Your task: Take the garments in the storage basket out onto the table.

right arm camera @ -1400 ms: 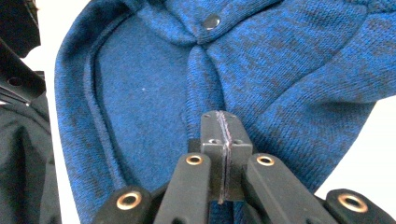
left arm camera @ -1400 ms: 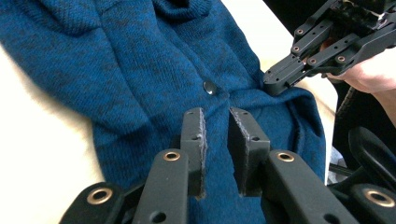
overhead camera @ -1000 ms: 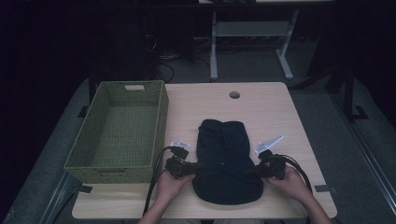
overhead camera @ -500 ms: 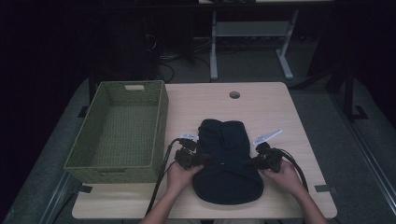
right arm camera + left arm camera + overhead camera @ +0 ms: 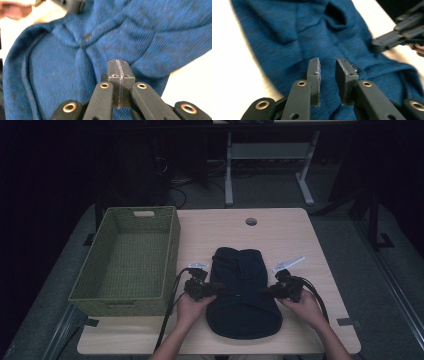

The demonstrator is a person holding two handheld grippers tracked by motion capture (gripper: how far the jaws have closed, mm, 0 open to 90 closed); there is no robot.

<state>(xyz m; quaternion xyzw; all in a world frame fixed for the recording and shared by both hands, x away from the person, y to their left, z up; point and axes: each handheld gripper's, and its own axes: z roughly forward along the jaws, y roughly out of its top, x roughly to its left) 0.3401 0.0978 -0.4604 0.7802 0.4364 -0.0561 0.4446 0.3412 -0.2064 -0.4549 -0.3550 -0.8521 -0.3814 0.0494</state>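
**Folding the blue garment: both claws now in over the middle**

Both hands have slid inward since a second ago, from the garment's outer edges to over its middle.

High view: left gripper (image 5: 216,289) and right gripper (image 5: 266,292) point at each other across the dark garment (image 5: 243,292), which lies flat on the table (image 5: 280,235) between them. Well off to the left claw's outer side sits the green basket (image 5: 125,257).

Left gripper view: the jaws of the left gripper (image 5: 327,61) stand a little apart, and they've just been opening a touch. Nothing is between the pads; blue fabric (image 5: 294,37) lies just beyond and under the tips. Far off, the other gripper comes in from the right.

Right gripper view: right gripper (image 5: 119,62) is pressed fully together, pad to pad. I can't see any cloth caught in the seam; the knit (image 5: 62,82) lies right under the tips.

My take: to do the fold cleanly, each claw should pinch one layer at matching spots, then lift evenly.

Only the gripper views show the pad gap and that the cloth is blue; only the high view shows the basket.
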